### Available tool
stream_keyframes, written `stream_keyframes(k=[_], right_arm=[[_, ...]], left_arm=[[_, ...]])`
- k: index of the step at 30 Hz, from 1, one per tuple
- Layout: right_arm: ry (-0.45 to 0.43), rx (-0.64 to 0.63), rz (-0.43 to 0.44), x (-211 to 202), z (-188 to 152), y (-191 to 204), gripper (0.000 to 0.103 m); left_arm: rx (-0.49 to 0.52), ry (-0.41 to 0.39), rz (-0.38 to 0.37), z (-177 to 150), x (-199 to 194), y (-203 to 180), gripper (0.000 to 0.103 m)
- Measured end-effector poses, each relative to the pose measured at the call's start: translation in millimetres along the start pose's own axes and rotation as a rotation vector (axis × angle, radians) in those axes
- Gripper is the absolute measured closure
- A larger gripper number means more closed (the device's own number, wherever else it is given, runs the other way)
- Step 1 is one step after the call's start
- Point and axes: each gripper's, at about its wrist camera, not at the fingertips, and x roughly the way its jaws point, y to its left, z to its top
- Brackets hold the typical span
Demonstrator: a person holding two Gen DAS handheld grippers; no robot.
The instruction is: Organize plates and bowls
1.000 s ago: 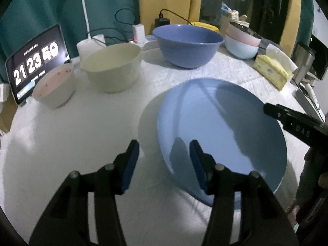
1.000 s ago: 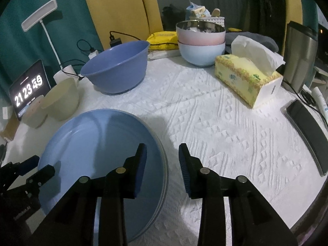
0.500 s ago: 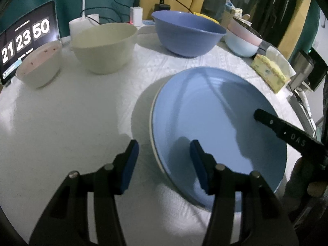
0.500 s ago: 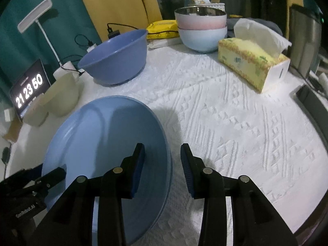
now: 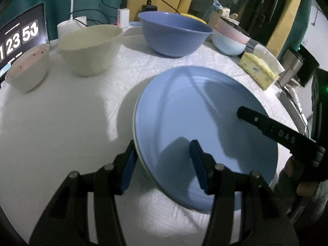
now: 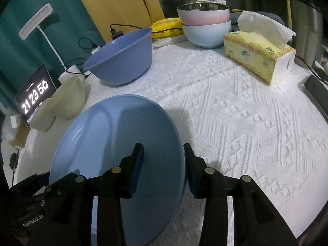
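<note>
Blue plate: the blue plate [image 5: 196,123] lies near the front of the white tablecloth [image 6: 235,106], with a pale rim showing under its left edge, perhaps a 2nd plate.
Left gripper: the left gripper [image 5: 163,165] straddles the plate's left rim, half open, 1 pad outside the rim and 1 over the plate; neither pad seems to press yet.
Right gripper: the right gripper [image 6: 164,169] straddles the right rim; its jaws have just been opening, rim between them, not clamped.
Bowls behind: pink-lined bowl [image 5: 28,67], cream bowl [image 5: 90,49], large blue bowl [image 5: 174,33], then 2 stacked bowls [image 6: 205,26].
Doing it well: probably seat both pads squarely on opposite rims, close together, then lift level so the plate does not tip.
</note>
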Motion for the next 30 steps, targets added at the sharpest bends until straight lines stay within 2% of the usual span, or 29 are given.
stream_keyframes(k=[6,14,30], right_arm=[[0.009,0.003,-0.011,-1.4,-0.8,2.9,0.061],[0.01,-0.013,-0.012,-6.2,-3.1,15.7,0.061],[0.01,-0.096,-0.002,-7.9,-7.4,69.4,0.061]], left_arm=[[0.0,-0.003,-0.002,-2.2,-4.2,2.9,0.05],[-0.011,-0.045,0.003,-5.6,-17.2,12.2,0.05],[-0.086,-0.077,0.022,-17.9,-40.1,57.8,0.05]])
